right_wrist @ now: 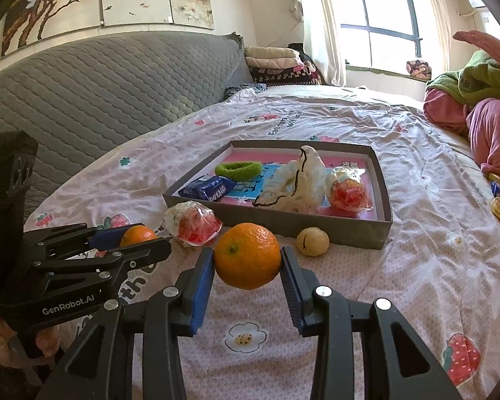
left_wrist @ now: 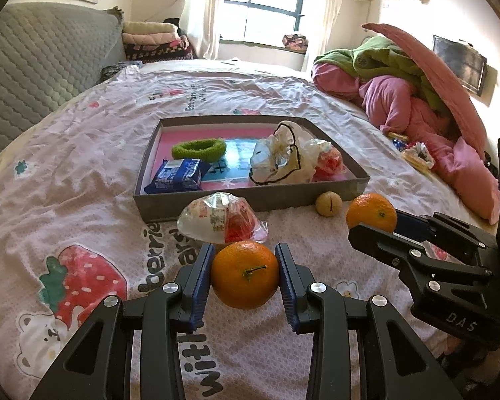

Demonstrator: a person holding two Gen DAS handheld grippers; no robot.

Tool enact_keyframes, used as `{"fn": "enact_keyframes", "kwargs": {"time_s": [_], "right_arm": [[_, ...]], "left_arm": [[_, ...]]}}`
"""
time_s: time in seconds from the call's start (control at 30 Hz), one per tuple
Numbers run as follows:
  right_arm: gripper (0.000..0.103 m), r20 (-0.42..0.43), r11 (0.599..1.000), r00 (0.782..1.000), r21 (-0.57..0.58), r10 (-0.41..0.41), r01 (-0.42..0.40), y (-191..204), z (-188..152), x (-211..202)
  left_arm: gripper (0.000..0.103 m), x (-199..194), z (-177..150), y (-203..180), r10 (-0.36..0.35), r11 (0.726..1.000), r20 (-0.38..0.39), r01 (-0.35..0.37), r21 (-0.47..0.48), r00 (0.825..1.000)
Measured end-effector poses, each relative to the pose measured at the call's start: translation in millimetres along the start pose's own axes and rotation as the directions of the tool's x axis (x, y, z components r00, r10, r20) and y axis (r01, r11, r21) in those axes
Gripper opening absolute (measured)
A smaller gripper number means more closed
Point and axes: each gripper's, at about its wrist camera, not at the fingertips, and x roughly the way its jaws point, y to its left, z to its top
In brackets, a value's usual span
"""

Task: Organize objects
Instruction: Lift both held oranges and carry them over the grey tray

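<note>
In the left wrist view my left gripper (left_wrist: 245, 248) is shut on an orange (left_wrist: 245, 275), its blue pads pressing both sides just above the bedsheet. My right gripper (right_wrist: 246, 251) is shut on a second orange (right_wrist: 247, 255). The left view also shows the right gripper (left_wrist: 375, 223) with its orange (left_wrist: 371, 213). A grey tray (left_wrist: 250, 200) lies just beyond, holding a green hair band (left_wrist: 198, 149), a blue packet (left_wrist: 178, 175), a crumpled plastic bag (left_wrist: 280, 156) and a wrapped red snack (left_wrist: 328, 163). In front of the tray lie another wrapped snack (left_wrist: 220, 221) and a cracked beige ball (left_wrist: 328, 203).
Everything rests on a bed with a pink strawberry-print sheet (left_wrist: 83, 173). A grey quilted headboard (right_wrist: 100, 93) runs along the left. Pink and green quilts (left_wrist: 416, 100) are heaped at the right, with small packets (left_wrist: 416, 156) beside them. A window (left_wrist: 266, 3) is at the back.
</note>
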Motion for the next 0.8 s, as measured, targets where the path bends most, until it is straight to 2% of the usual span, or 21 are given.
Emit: {"fn": "enact_keyframes", "kwargs": {"time_s": [0.23,0.47,0.8], "right_arm": [[0.040,0.012,1.000,1.000,-0.009,-0.001,0.002,2,2,-2],[0.040,0.016,1.000,1.000,-0.020,0.005,-0.005,6,3,-3],[0.040,0.024,1.000,1.000,-0.017,0.009,-0.008,4,9,-3]], "left_arm": [[0.038,-8,7,3,-0.007,1.000,0.040,0.007,-0.011,0.999],[0.038,-8,10,7,0.009,1.000,0.049,-0.008,-0.012,0.999],[0.038,-4,20,10,-0.012,1.000,0.077,0.013,-0.013,0.997]]}}
